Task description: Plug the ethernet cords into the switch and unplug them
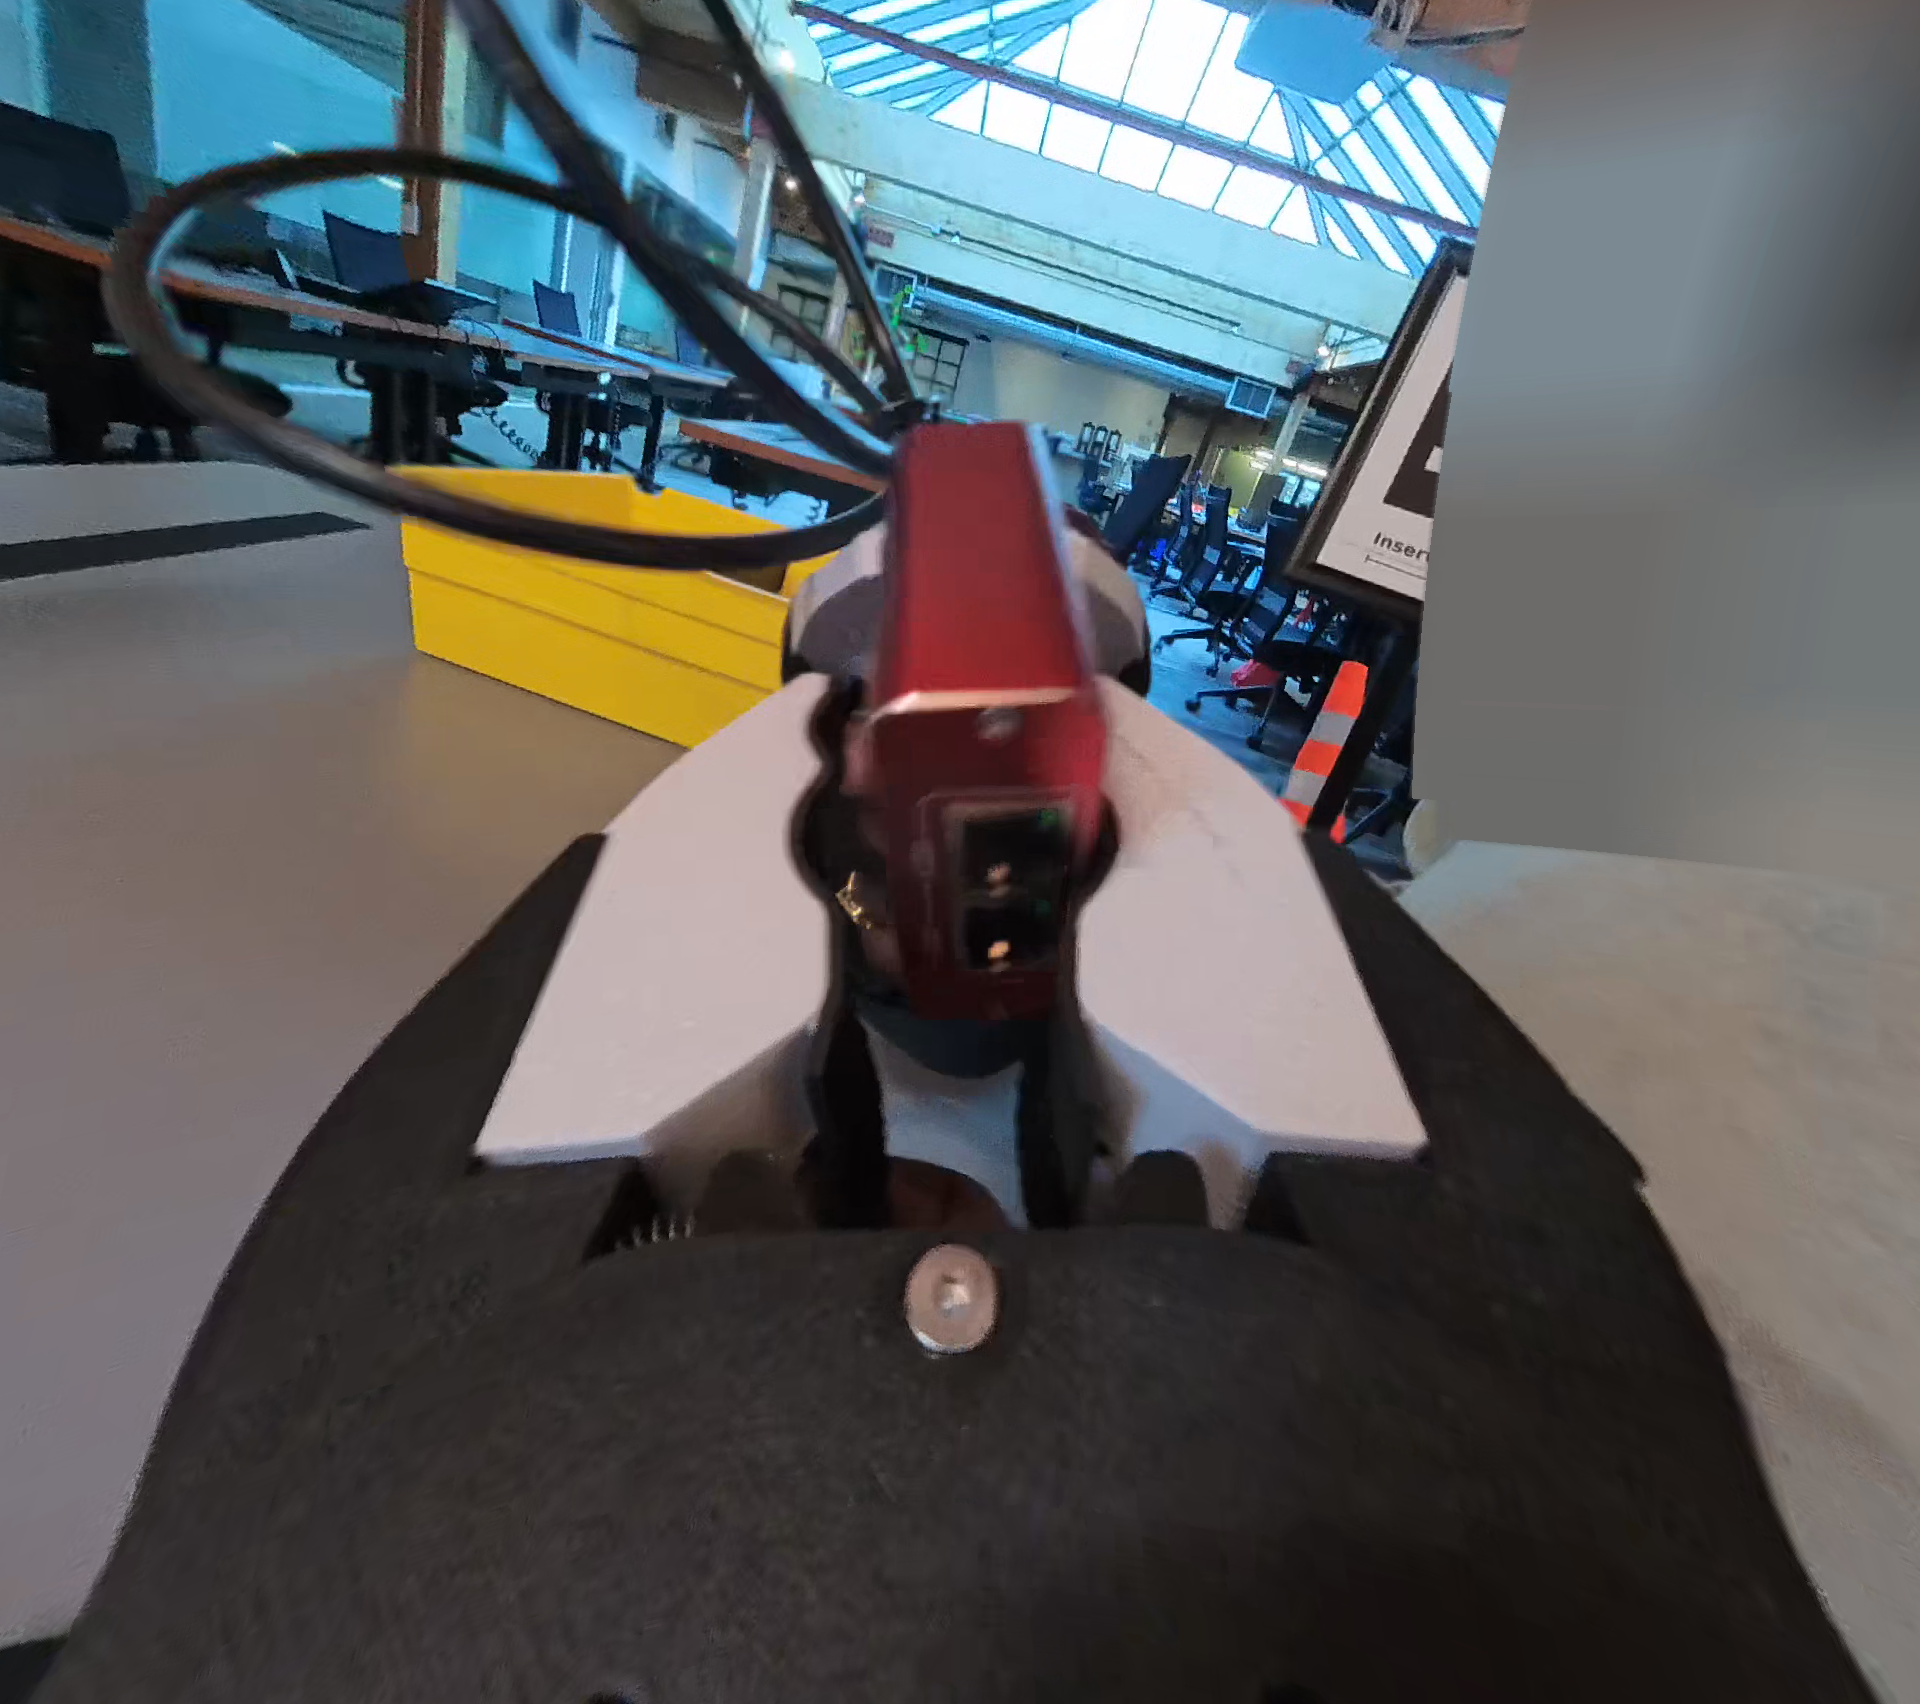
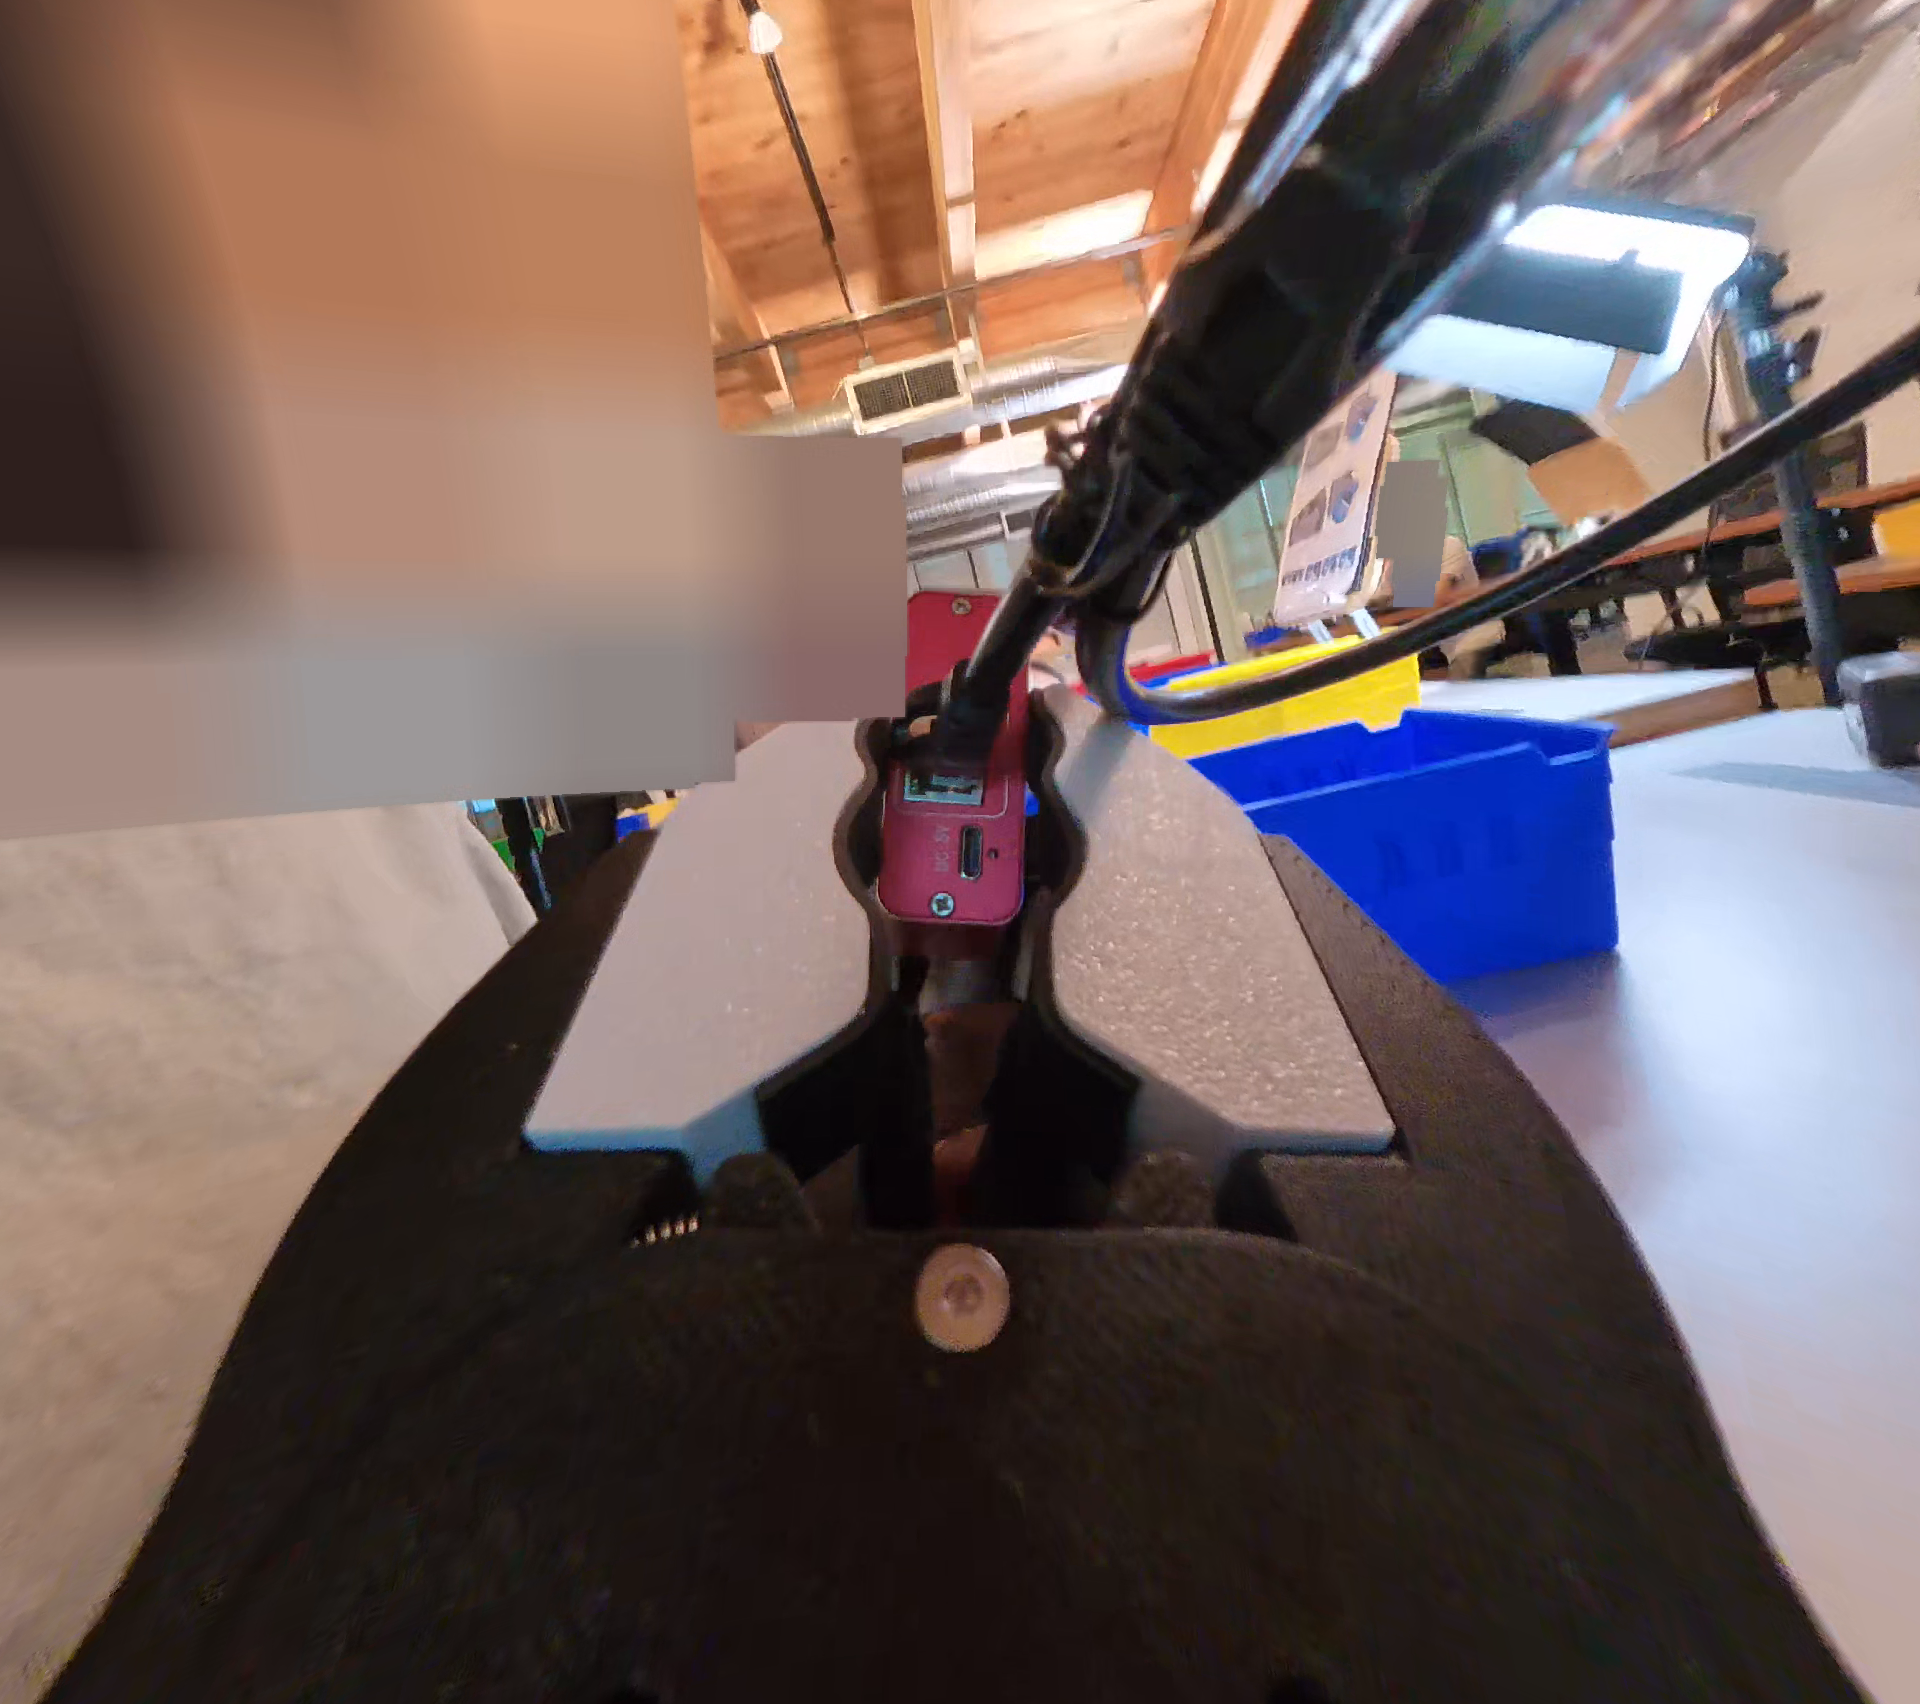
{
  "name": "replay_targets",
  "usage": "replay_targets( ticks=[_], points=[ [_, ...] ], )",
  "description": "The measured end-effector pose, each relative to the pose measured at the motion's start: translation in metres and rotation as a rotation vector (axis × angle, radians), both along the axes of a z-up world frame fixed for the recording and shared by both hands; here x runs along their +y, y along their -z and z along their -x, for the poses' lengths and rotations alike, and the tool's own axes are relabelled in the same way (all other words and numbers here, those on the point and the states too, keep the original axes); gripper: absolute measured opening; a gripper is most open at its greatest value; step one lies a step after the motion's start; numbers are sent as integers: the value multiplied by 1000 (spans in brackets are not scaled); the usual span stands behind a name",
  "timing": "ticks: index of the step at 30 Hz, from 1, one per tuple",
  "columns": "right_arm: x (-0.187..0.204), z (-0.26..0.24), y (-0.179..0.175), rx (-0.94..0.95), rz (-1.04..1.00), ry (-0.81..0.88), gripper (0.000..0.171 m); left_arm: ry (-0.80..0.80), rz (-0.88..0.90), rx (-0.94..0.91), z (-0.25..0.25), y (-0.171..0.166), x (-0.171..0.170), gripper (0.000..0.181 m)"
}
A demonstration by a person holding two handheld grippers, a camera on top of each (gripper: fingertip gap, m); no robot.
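A small red metal switch (image 1: 977, 615) is clamped between the white fingers of my left gripper (image 1: 966, 719). Its near end shows two empty ethernet ports (image 1: 1008, 896). A black ethernet cord (image 1: 312, 449) loops away from its far end, where grey fingers (image 1: 831, 605) of the other gripper show. In the right wrist view, my right gripper (image 2: 956, 750) is shut on the switch's other end (image 2: 951, 854). A black plug (image 2: 961, 719) sits in the upper port there. The port below it (image 2: 940, 787) is empty. A bundled black cord (image 2: 1195, 428) rises up to the right.
A yellow bin (image 1: 582, 605) stands on the grey table (image 1: 208, 771) behind the switch. A blue bin (image 2: 1455, 844) and another yellow bin (image 2: 1299, 698) stand at the right. A framed sign (image 1: 1392, 449) and an orange cone (image 1: 1330, 740) are beyond the table. Both grippers' tips are close together, under 4 cm apart.
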State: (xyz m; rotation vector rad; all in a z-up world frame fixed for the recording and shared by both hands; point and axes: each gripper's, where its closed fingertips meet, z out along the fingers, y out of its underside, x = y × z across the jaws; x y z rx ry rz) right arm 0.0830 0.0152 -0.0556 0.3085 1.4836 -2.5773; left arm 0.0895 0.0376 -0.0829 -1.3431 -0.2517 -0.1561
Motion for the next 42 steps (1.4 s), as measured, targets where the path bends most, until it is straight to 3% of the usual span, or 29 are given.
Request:
replay_targets(
  ticks=[1, 5, 9, 17, 30, 42],
  points=[
    [-2, 1, 3, -9, -38, -6, 25, -5, -11, 18, -1, -1, -1, 30],
    [3, -1, 13, 7, -196, -53, 25, 39, 4, -21, -2, 5, -3, 29],
    [18, 1, 14, -15, -219, -66, 23, 73, -66, -84, 1, 1, -8, 29],
    [10, 1, 25, -4, -289, -60, 18, 63, 18, -50, 2, 15, -5, 29],
    [12, 7, 27, 351, -420, 254, 23, -141, 60, 193, 10, 18, -4, 29],
    [15, -9, 7, 385, -385, 228, 15, 49, -130, 78, -6, -1, 1, 29]
  ],
)
